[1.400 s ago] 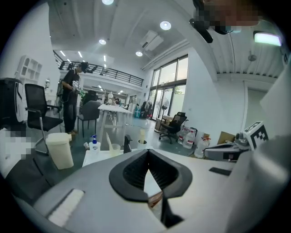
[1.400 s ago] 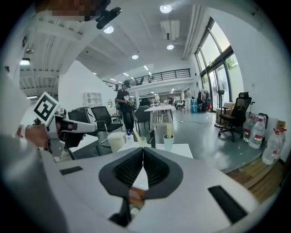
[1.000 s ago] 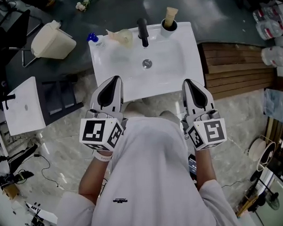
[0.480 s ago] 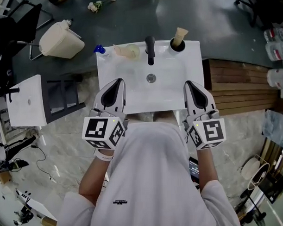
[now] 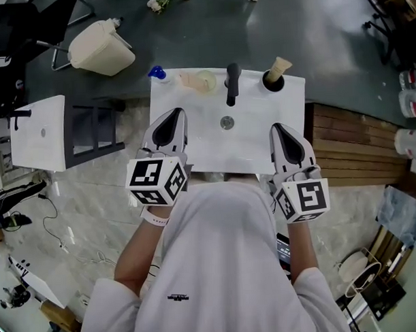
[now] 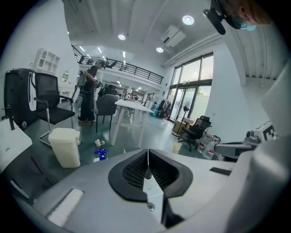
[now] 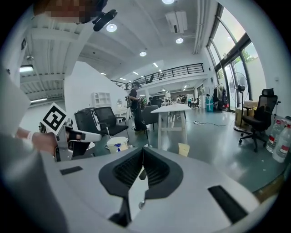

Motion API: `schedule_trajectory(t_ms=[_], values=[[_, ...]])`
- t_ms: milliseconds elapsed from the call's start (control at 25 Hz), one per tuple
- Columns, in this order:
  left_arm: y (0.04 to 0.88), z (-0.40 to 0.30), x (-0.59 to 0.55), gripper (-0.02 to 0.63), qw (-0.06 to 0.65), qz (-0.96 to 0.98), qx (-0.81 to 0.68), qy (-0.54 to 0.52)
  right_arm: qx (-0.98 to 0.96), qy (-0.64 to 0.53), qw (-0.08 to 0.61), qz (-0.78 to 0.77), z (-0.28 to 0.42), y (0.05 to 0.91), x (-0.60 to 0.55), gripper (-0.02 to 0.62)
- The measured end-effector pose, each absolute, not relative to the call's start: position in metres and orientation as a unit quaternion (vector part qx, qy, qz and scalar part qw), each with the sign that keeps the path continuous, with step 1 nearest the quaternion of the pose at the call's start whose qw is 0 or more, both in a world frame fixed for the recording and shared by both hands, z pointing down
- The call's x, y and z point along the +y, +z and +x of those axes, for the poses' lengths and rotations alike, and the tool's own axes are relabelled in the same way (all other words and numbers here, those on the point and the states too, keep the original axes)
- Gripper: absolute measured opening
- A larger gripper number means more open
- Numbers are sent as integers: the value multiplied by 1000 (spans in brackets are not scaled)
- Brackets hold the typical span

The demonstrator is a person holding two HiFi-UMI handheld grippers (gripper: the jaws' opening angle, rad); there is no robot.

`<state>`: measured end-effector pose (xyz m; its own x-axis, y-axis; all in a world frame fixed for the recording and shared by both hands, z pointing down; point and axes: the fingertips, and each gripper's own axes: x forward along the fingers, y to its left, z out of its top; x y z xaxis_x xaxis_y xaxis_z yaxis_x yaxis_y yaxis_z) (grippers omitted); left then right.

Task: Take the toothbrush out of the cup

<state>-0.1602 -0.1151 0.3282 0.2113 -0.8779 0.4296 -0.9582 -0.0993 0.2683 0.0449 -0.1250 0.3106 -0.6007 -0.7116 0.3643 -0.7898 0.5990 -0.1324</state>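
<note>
Toothbrush [image 5: 281,65] in cup [image 5: 272,83] — left hand-held gripper [image 5: 174,114], right hand-held gripper [image 5: 279,127]: closed, empty.

Toothbrush [image 5: 280,66] in cup [image 5: 272,83], right of faucet [image 5: 232,83], on sink [image 5: 200,138].

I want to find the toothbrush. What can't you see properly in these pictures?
Toothbrush: head view, lower part hidden inside the cup; bristles too small.
Sink: gripper views, hidden behind the left tool and right tool.
Pale thing left of the faucet: head view, too small to name.

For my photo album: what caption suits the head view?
Person at white sink, left gripper and right gripper shut, toothbrush in the cup.
</note>
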Motion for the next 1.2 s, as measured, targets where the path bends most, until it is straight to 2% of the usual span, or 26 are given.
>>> schedule_trajectory(t_ms=[120,160,200,920,1200], values=[[337,-165,-130,15,253,734,-625,80,-887,144,144,415,36,316,-136,6],[340,-167,-134,64,256,732,-626,80,-888,144,146,412,34,318,-140,6],[345,-168,-139,81,260,731,-626,82,-889,146,147,409,31,319,-143,6],[438,-195,-199,92,326,694,-634,102,-881,185,175,400,10,363,-182,6],[457,-196,-210,66,333,688,-635,110,-875,199,184,401,10,378,-188,6]])
